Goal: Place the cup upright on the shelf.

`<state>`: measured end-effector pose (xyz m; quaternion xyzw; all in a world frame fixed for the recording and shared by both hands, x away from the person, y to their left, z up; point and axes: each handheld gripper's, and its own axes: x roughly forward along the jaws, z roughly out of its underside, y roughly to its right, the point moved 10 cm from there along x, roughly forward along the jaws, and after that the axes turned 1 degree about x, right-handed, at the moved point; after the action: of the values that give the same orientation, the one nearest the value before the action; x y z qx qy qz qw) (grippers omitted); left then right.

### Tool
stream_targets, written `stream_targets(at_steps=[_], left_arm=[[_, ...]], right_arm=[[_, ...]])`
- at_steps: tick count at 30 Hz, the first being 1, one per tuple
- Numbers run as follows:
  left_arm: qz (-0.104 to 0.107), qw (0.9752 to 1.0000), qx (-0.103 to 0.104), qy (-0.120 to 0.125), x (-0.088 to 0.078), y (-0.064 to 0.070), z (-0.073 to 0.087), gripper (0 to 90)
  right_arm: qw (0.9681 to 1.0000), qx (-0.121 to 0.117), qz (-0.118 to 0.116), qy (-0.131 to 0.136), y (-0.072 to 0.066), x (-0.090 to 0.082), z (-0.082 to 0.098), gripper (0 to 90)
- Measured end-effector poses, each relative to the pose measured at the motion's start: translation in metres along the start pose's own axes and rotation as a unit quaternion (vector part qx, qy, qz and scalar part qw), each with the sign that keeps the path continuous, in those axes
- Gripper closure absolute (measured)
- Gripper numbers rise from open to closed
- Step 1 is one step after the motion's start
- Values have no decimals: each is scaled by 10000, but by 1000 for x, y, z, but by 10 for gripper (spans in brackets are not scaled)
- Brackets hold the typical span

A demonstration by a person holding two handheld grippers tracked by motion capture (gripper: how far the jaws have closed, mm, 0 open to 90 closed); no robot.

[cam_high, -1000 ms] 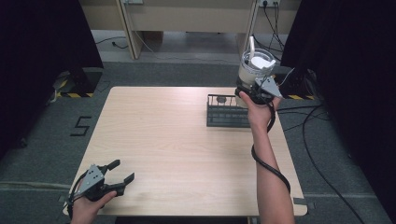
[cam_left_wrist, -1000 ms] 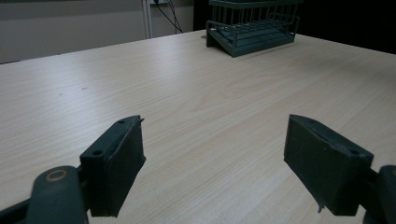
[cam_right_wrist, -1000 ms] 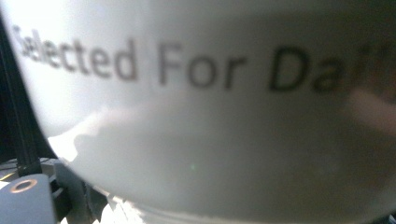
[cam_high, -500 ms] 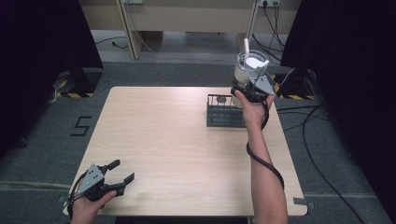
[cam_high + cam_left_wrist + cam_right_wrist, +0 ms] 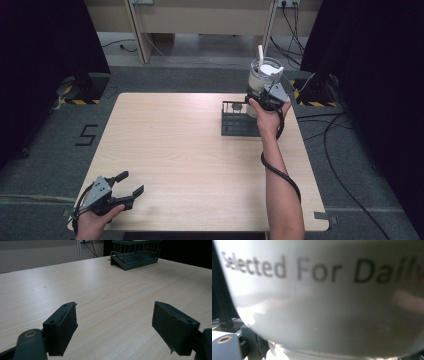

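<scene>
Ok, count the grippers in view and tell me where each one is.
2. The left gripper sits low over the table's near left corner, jaws open. The right gripper is at the far right, by the dark rack, against a white container.

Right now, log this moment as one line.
left gripper: open, idle near table corner | right gripper: shut on white cup, raised above rack
</scene>
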<state>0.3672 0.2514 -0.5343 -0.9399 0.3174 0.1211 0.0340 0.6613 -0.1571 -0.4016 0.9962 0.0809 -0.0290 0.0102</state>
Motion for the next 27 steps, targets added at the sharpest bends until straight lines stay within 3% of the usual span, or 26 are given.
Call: stream_targets(at_steps=[27], left_arm=[[2,10000,2,1,0,0,0,193]], right_arm=[[10000,-33,-40,65,-2,9,-3,94]])
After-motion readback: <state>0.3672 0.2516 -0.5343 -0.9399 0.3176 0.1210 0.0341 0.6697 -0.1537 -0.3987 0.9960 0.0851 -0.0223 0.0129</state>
